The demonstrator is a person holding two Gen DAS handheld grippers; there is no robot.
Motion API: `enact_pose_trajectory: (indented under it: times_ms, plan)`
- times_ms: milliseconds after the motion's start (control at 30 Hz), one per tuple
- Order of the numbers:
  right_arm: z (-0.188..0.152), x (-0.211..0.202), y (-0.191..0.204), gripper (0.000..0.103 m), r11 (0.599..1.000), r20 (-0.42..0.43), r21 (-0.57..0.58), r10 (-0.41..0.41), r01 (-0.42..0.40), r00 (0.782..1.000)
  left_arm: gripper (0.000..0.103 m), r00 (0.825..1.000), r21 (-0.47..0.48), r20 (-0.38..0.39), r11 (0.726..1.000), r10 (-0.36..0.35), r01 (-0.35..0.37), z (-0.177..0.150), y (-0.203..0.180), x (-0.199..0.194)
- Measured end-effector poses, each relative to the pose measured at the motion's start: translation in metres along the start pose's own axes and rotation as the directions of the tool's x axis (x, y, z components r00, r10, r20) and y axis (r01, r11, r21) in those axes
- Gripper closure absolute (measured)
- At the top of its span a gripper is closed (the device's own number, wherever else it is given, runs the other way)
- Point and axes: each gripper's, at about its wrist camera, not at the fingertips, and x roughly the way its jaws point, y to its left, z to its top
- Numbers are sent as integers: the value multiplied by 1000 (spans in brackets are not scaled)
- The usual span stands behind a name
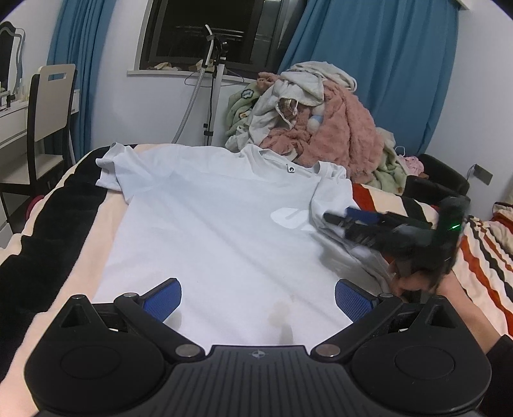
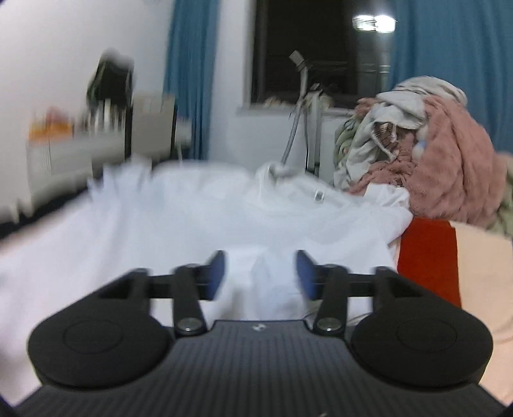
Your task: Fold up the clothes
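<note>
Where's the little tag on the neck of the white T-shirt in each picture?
Left wrist view: the small tag sits at the white T-shirt's collar, upper middle, just right of centre.
Right wrist view: the tag shows blurred at the collar, right of centre, above the open fingers.
Shared landmark: the pink fluffy clothes pile behind the collar.

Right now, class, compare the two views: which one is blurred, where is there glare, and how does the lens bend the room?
Left wrist view: mostly sharp, though the right hand-held gripper over the white T-shirt is smeared; curtains bow outward. Right wrist view: heavily blurred, worst at left; a bright glare sits in the dark window.
</note>
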Motion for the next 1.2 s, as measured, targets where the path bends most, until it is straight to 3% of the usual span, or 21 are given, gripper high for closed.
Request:
enact_pose_trajectory:
  times_ms: [67,133,233,333,433,467,500,533,633,733,833,933,1067,1167,1200]
  plan:
    - [7,-21,-23,43,980,92,195,15,-33,996,0,1000,-9,5,1000,-10,10,1,-1,-2]
    - [8,-35,-49,43,925,128,379,-66,13,990,0,1000,-13,10,1000,-18,18,3,-2,-3]
    - [-4,-36,-78,41,829,39,543,-182,132,982,0,999,-32,19,999,-31,31,6,-1,-1]
    - [-27,-19,-100,41,730,-35,670,-154,137,987,0,999,-59,26,997,-40,41,7,3,6]
    - [-29,2,-99,43,730,-84,665,-136,157,987,0,999,-86,12,995,-51,52,5,8,13]
    - [-29,8,-98,54,736,-102,656,-133,167,986,0,998,-95,7,994,-55,55,5,10,16]
    - [-27,13,-96,80,742,-124,642,-147,192,981,0,998,-104,3,993,-59,59,4,12,18]
    - [-23,12,-96,87,747,-138,623,-185,231,973,0,998,-113,-2,992,-63,62,4,13,20]
    - [-5,-1,-96,95,776,-127,529,-328,344,936,0,997,-141,-16,987,-75,72,2,18,28]
    - [21,-10,-103,96,804,-97,393,-447,447,889,0,998,-135,-27,989,-62,58,2,16,35]
    - [50,-12,-123,96,803,-75,232,-547,548,834,0,998,-126,-38,991,-47,42,3,14,42]
    - [74,-4,-158,96,758,-80,81,-642,647,762,0,998,-118,-49,993,-32,27,3,12,50]
    - [81,24,-216,94,665,-151,-5,-739,747,657,0,998,-106,-63,994,-13,6,3,9,59]
    - [72,22,-239,91,642,-215,60,-740,765,638,0,996,-78,-85,997,10,-17,2,3,76]
    - [69,20,-247,77,634,-235,87,-736,768,634,0,996,-63,-86,998,15,-20,2,0,80]
